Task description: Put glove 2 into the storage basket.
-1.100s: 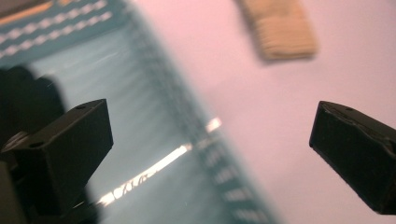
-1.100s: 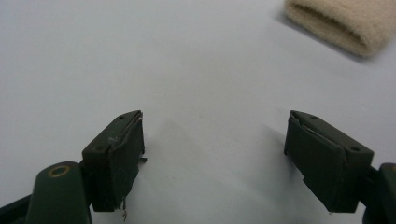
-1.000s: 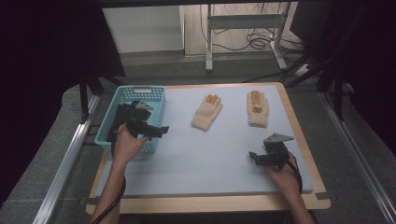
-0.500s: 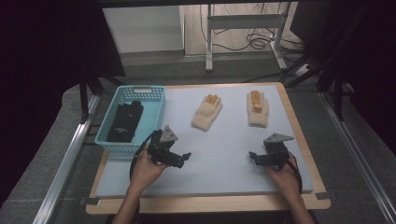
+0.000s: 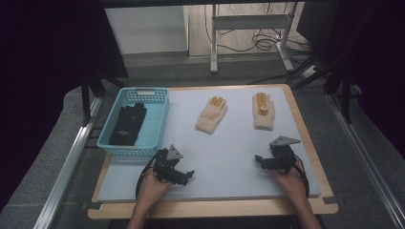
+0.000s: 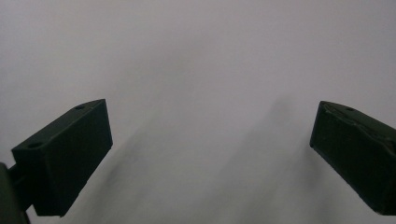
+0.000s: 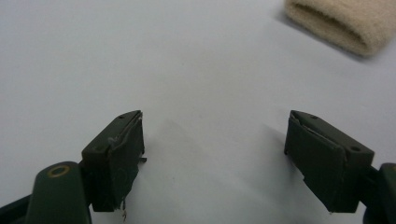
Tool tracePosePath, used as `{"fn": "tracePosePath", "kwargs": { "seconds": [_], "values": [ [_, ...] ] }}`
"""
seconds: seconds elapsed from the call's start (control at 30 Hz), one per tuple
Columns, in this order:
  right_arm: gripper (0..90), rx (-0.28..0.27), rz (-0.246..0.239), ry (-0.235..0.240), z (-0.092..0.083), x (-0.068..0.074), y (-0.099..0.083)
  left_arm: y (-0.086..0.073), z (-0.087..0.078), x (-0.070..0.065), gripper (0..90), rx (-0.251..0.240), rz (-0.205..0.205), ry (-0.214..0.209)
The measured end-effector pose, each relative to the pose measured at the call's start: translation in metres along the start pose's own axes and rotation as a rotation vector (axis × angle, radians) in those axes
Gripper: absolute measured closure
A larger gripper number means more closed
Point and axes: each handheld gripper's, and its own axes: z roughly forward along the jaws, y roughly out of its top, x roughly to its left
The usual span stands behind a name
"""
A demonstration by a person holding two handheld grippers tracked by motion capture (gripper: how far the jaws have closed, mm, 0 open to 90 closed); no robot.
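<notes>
Your left gripper [image 5: 189, 175] and right gripper [image 5: 258, 159] are black, two-jawed, each topped by a grey three-cornered plate.

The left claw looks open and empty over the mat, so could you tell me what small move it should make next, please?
Probably reach the left claw forward and right toward the nearer beige glove. Black gloves already lie in the basket, both beige gloves remain on the mat, and its jaws stand wide apart, empty.

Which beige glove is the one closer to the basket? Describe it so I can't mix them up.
Start at the blue basket on the table's far left, with the black gloves inside. The first beige glove to its right is the one, lying slanted with its cuff toward the person. The other beige glove lies straighter, near the table's right edge.
</notes>
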Motion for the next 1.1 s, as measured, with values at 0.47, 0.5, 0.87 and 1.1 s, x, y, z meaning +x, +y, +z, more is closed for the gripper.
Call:
{"fn": "tracePosePath", "kwargs": {
  "seconds": [0.47,0.5,0.87,1.1],
  "values": [
    [20.0,0.004,0.018,0.016,0.002,0.0,0.004,-0.013,0.002,0.008,0.8,-0.011,-0.06,-0.01],
    [20.1,0.003,0.025,0.031,0.004,0.0,0.007,-0.013,0.002,0.008,0.8,-0.011,-0.06,-0.01],
    [30.6,-0.03,-0.014,0.127,0.04,0.016,0.073,-0.013,0.002,0.008,1.0,-0.012,-0.066,-0.01],
    [35.1,-0.043,-0.042,0.134,0.068,0.024,0.114,-0.013,0.002,0.008,1.1,-0.012,-0.066,-0.01]
  ]
}}
